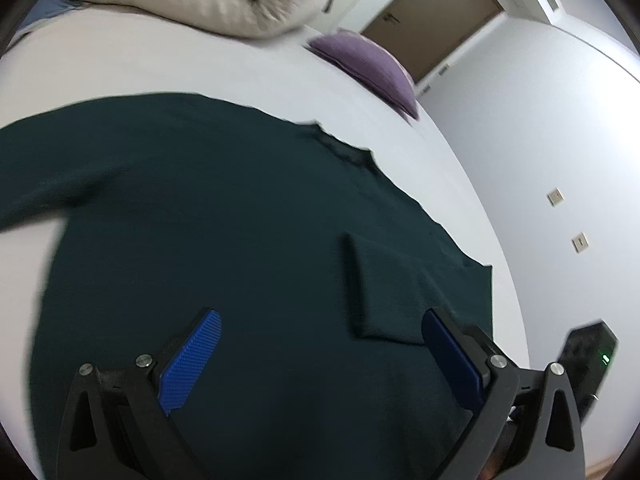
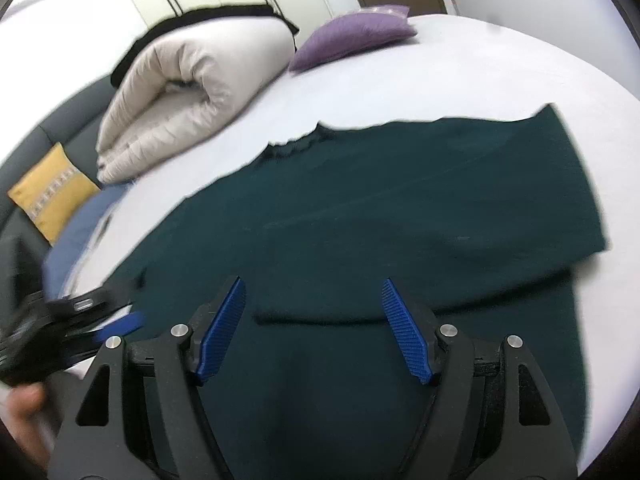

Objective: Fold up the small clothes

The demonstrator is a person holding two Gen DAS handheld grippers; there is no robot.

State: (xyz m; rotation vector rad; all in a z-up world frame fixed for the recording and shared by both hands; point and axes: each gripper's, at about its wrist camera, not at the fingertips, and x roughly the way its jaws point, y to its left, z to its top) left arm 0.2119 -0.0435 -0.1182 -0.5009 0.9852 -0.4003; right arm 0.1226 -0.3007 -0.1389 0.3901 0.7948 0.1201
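A dark green sweater [image 1: 224, 216] lies spread on the white bed [image 1: 132, 60], one sleeve folded across its body, cuff end [image 1: 360, 280] on top. My left gripper [image 1: 320, 320] hovers over the sweater's lower part, open, nothing between its blue pads. In the right wrist view the same sweater [image 2: 400, 208] fills the middle, the folded sleeve's edge [image 2: 320, 318] lying just ahead of my right gripper [image 2: 312, 288]. That gripper stands open above the cloth, its pads apart and holding nothing. The left gripper [image 2: 120, 324] shows blurred at the left edge there, with a hand [image 2: 24, 404] below it.
A rolled beige duvet [image 2: 180, 92] and a purple pillow [image 2: 352, 36] lie at the bed's far side. A yellow cushion [image 2: 52, 192] and blue fabric [image 2: 80, 232] sit at the left. A black device with a green light [image 1: 588, 352] is beyond the bed's right edge.
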